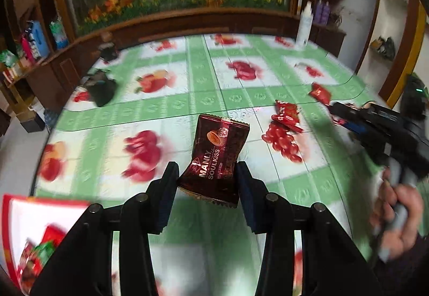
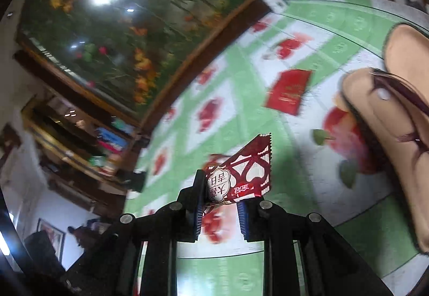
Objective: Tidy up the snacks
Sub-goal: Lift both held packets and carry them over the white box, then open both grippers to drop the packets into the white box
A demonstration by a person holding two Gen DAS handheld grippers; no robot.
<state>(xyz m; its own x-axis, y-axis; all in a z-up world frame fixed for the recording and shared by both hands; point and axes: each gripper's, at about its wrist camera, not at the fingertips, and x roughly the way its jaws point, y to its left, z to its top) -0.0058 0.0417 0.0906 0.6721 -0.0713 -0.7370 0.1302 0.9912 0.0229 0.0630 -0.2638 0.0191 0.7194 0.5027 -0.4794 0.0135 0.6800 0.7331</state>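
- The left gripper (image 1: pixel 206 175) is clenched on a dark brown "MANLY SOULKISS" packet (image 1: pixel 218 153), pinched at its lower end, raised over the tablecloth (image 1: pixel 187 100).
- The right gripper (image 2: pixel 221 188) grasps a red-and-white sweet (image 2: pixel 241 175), tilted, above the tablecloth.
- A red packet (image 2: pixel 288 92) lies flat on the tablecloth beyond the sweet.
- In the left view, red wrappers (image 1: pixel 287 114) lie on the tablecloth right of the brown packet, another red one (image 1: pixel 320 92) farther right.
- A red-rimmed tray (image 1: pixel 16 215) holding snacks sits at the tablecloth's near left edge.
- A white bottle (image 1: pixel 305 25) stands at the far right edge.
- A tan bag (image 2: pixel 396 119) rests right of the sweet.
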